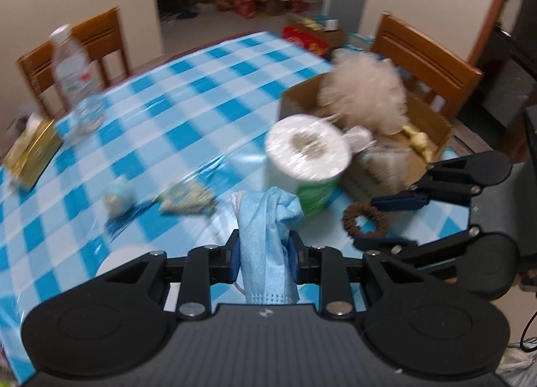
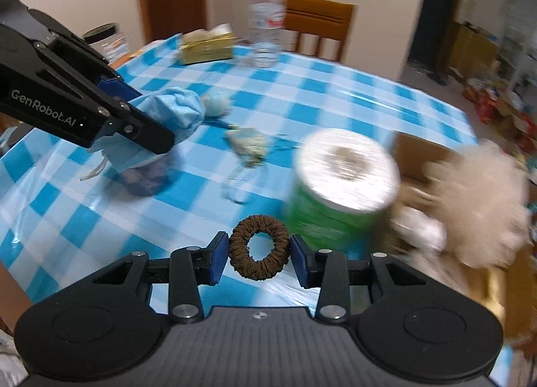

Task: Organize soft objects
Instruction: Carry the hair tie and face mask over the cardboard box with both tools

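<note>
My left gripper (image 1: 265, 254) is shut on a crumpled light-blue face mask (image 1: 265, 219), held up above the checked table. In the right wrist view the left gripper (image 2: 144, 112) shows at the upper left with the mask (image 2: 178, 108) bunched in it. My right gripper (image 2: 258, 258) is shut on a brown hair scrunchie (image 2: 258, 271), its blue pads pressing both sides. From the left wrist view, the right gripper (image 1: 364, 222) and scrunchie (image 1: 350, 217) hang just right of the mask. A cardboard box (image 1: 302, 95) holds a fluffy beige puff (image 1: 364, 95).
A toilet roll in green wrap (image 2: 339, 185) stands in front of the box. A small pale-blue ball (image 1: 117, 199) and a patterned packet (image 1: 186, 201) lie on the blue-checked tablecloth (image 1: 188, 112). A water bottle (image 1: 75, 75) and gold tissue box (image 1: 30, 152) stand far left. Wooden chairs (image 1: 426, 61) flank the table.
</note>
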A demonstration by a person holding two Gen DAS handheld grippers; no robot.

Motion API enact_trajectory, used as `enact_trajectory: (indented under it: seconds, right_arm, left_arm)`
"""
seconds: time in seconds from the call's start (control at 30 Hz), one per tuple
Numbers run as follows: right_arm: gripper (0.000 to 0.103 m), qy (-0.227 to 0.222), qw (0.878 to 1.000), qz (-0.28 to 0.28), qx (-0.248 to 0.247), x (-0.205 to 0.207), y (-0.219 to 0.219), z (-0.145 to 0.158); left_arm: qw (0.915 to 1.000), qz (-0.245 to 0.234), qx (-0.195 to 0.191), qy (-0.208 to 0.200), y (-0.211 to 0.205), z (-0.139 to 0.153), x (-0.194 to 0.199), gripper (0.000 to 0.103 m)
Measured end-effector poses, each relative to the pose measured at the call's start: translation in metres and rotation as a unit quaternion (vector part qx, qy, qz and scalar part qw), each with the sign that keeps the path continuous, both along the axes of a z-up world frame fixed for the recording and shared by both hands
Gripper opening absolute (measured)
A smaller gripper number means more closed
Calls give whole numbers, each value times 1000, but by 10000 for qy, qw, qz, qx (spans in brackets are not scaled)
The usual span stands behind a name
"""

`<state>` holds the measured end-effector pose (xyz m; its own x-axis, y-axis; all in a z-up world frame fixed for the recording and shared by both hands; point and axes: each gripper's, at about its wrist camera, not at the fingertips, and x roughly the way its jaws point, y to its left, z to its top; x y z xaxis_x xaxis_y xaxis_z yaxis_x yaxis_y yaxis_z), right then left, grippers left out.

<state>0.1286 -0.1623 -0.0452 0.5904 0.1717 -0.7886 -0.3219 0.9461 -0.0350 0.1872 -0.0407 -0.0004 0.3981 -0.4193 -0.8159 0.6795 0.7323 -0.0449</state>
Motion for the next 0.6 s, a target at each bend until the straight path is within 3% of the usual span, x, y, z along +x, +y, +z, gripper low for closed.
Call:
enact_trajectory:
  seconds: [0.2,0.47,0.53,0.6]
  right_arm:
    - [45,-224,9961,-810,-281,-16,-61,20]
    - [46,-447,9849,-1568,-576,-1,-142,21]
    - [55,-451,9832,-1665,-593,5,-157,15]
    - [82,-477,9814,-1745,-637,10,-167,9]
  left_arm:
    - [9989,-433,-163,-90,-48,7,2,26]
    - [9962,-802,-238,-234,-110,10,12,26]
    - [9957,-862,-236,-249,-126,9,17,26]
    - [9951,-927,-253,-244,-141,7,22,26]
